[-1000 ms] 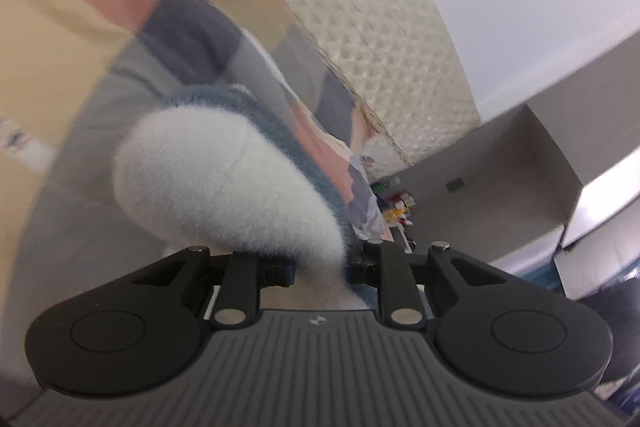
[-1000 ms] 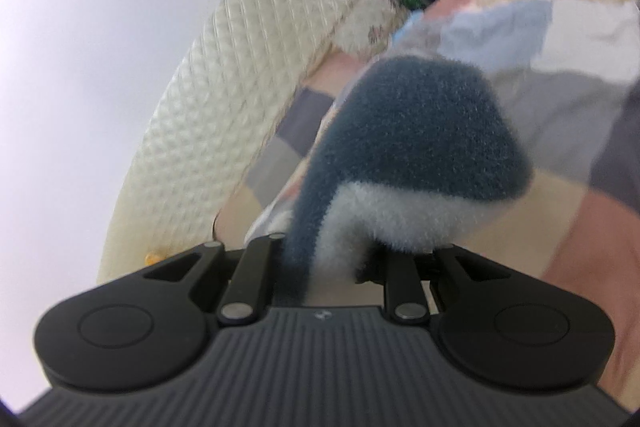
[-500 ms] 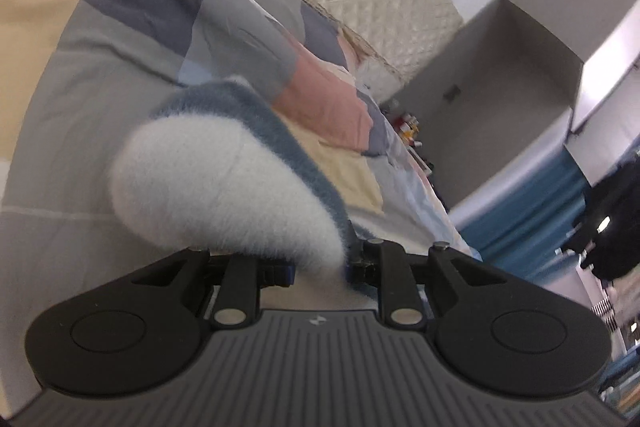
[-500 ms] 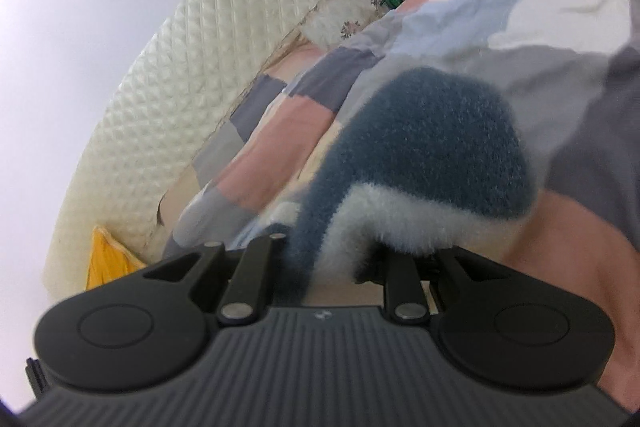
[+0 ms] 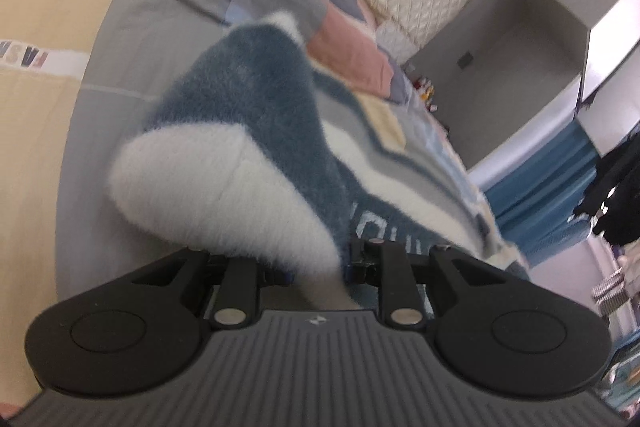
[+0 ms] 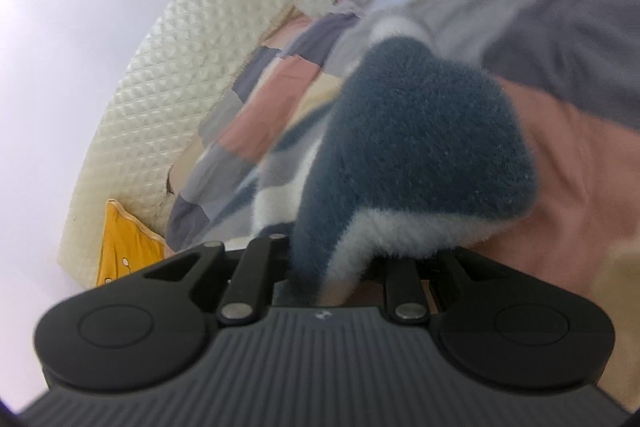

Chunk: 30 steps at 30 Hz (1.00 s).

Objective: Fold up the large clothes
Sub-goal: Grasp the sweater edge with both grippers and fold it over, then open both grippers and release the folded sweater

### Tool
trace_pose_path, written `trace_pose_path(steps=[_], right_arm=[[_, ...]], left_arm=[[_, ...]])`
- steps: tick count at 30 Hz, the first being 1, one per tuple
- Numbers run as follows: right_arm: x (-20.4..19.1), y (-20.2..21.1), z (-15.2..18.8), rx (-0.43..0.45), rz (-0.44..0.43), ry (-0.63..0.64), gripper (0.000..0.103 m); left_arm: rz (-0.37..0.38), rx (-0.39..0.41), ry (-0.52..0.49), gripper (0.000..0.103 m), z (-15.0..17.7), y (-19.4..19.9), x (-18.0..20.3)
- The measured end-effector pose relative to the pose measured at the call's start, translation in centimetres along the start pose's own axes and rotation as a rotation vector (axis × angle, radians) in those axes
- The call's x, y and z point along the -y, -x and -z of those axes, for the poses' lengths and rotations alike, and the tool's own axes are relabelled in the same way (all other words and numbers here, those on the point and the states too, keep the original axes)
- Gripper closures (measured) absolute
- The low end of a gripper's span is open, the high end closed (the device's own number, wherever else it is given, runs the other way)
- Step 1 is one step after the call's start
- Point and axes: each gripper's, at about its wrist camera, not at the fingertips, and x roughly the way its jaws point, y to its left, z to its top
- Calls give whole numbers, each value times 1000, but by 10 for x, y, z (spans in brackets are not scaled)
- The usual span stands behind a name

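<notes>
Left gripper [image 5: 316,267] clenched on a fluffy blue-and-white garment [image 5: 256,131], fabric bunched between the jaws. Right gripper [image 6: 332,279] grasps another part of the same garment the same way. Garment hangs over a patchwork bedspread [image 5: 60,27]; quilted headboard [image 6: 180,67] far, yellow pillow [image 6: 124,243] left.

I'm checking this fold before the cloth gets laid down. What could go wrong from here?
1. Each gripper, left and right, pinches only a bunched edge of the thick fleece garment; it might slip out.
2. The patchwork bedspread looks rumpled, so the fold may land uneven.
</notes>
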Motion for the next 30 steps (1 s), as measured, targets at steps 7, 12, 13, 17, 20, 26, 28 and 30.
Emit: trace_pose_path(steps=[7, 12, 13, 17, 20, 26, 28, 30], right_arm=[[21, -4, 13, -9, -15, -65, 80], [11, -3, 7, -49, 25, -91, 70], [6, -3, 6, -64, 42, -90, 67], [-14, 9, 10, -75, 123, -48, 24], [-30, 24, 13, -75, 107, -35, 24], [-62, 76, 7, -15, 116, 26, 24], [-79, 94, 3, 1, 114, 64, 24], [-98, 115, 0, 18, 103, 114, 24]], left_arm=[[-22, -33, 43, 74, 13, 0, -9], [-67, -88, 20, 50, 4, -3, 5], [-89, -114, 10, 45, 3, -2, 9], [-180, -136, -79, 30, 0, 11, 31], [-234, -160, -119, 28, -6, 23, 48], [-297, -94, -243, 23, -9, 71, 103], [-305, -76, -267, 22, -6, 91, 123], [-329, -44, -298, 21, -3, 112, 143]])
